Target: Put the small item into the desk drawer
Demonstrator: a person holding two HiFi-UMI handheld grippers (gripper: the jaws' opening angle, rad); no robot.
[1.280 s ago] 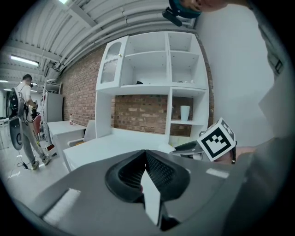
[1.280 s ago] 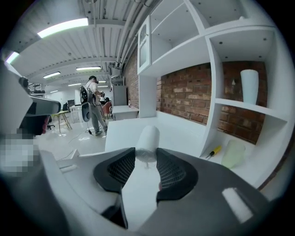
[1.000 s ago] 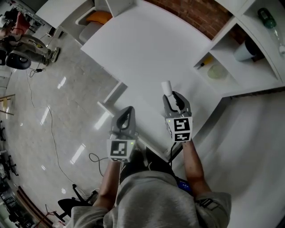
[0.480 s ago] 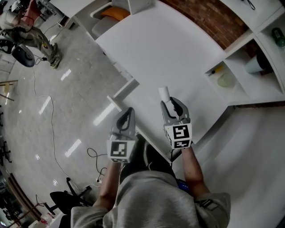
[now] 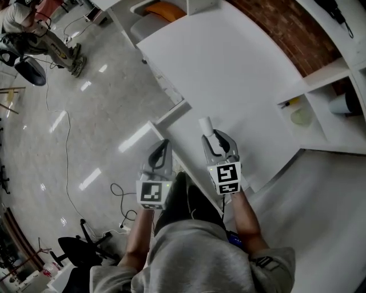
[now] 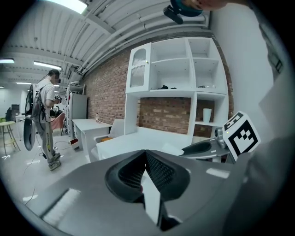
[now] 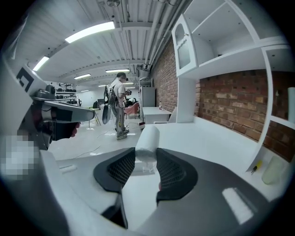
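The small item is a short white roll (image 5: 205, 125) (image 7: 146, 140). My right gripper (image 5: 214, 139) (image 7: 145, 165) is shut on it, and the roll sticks out past the fingertips over the near edge of the white desk (image 5: 229, 68). My left gripper (image 5: 162, 150) (image 6: 144, 156) hangs just left of it, off the desk's edge and over the floor; its jaws meet at the tips with nothing between them. Two white panels (image 5: 170, 113) jut out below the desk's front edge; I cannot tell whether they belong to a drawer.
A white shelf unit (image 5: 320, 109) with a cup and small items stands on the desk at right. An orange-seated chair (image 5: 160, 11) is at the desk's far end. A person (image 5: 23, 28) stands at the far left, and cables (image 5: 68, 171) trail over the glossy floor.
Both grippers have moved leftwards along the desk's front edge, the roll still held in the right one. The shelf unit has slid toward the right of the head view.
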